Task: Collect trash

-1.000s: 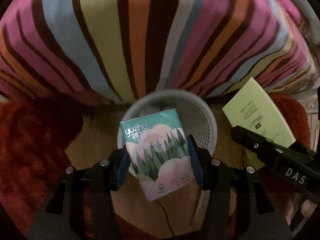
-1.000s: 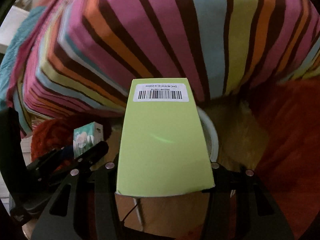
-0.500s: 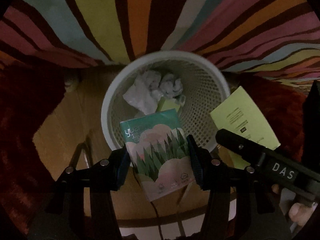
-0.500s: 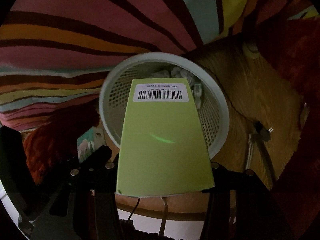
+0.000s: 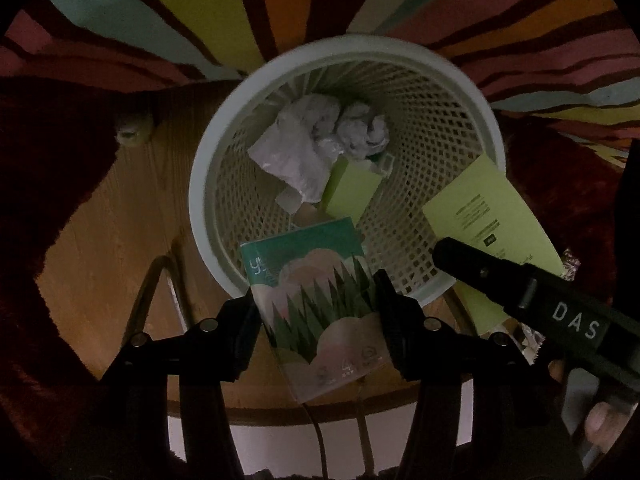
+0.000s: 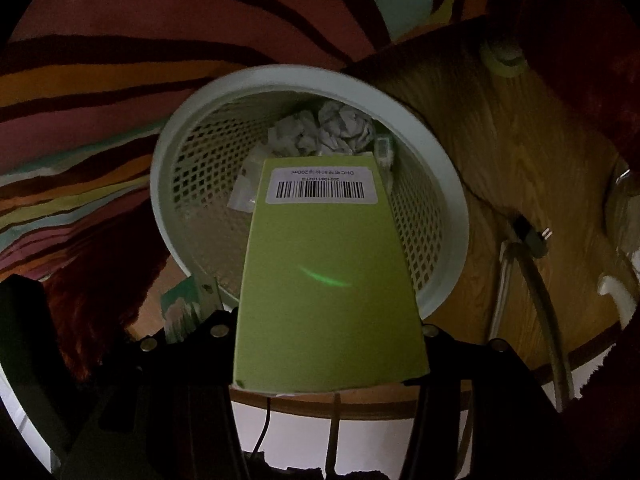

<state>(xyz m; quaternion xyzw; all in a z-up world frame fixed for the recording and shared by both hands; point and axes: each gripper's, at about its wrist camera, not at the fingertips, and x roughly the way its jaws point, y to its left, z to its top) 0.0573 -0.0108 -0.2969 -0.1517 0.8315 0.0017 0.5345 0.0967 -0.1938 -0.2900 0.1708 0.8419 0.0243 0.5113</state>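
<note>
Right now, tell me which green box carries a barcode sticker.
The box in the right hand-held gripper; the green box in the basket shows no sticker.

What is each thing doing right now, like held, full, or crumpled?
Left gripper: shut on the tissue pack.
Tissue pack: held above the basket's rim.
Right gripper: shut on the green box.
Green box: held over the basket.
Basket: upright, partly filled.
Paper wads: crumpled, inside the basket.
</note>
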